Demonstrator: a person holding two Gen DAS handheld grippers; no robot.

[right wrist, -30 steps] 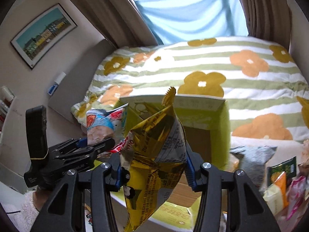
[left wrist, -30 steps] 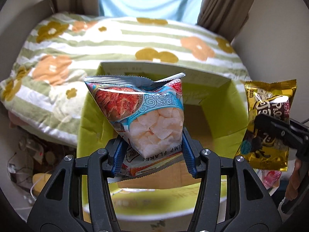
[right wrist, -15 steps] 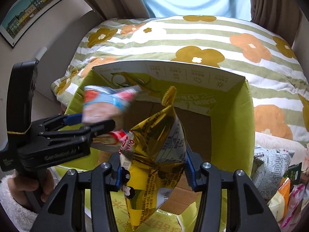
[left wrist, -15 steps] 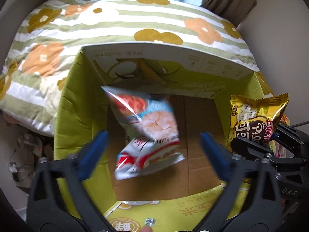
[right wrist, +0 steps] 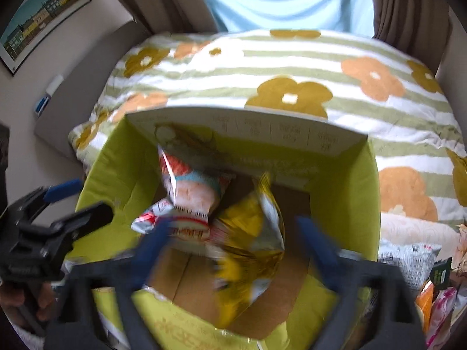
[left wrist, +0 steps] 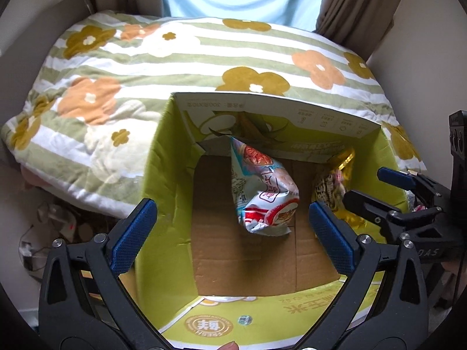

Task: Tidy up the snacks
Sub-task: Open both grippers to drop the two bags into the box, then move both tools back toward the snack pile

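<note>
An open green cardboard box stands below both grippers. A red, white and blue shrimp flakes bag lies loose inside it, leaning on the far wall. My left gripper hangs open above the box with nothing in it. The jaws of my right gripper are opening and blurred. A gold snack bag sits free between them, low in the box on the right side, with the pads off it.
The box rests against a bed with a green-striped floral blanket. Several more snack packets lie to the right of the box. Floor clutter shows at the left. Curtains and a window stand behind the bed.
The left gripper opened and the shrimp flakes bag dropped into the box. The right gripper came down over the box, then opened, and the gold bag slipped down out of its pads.
</note>
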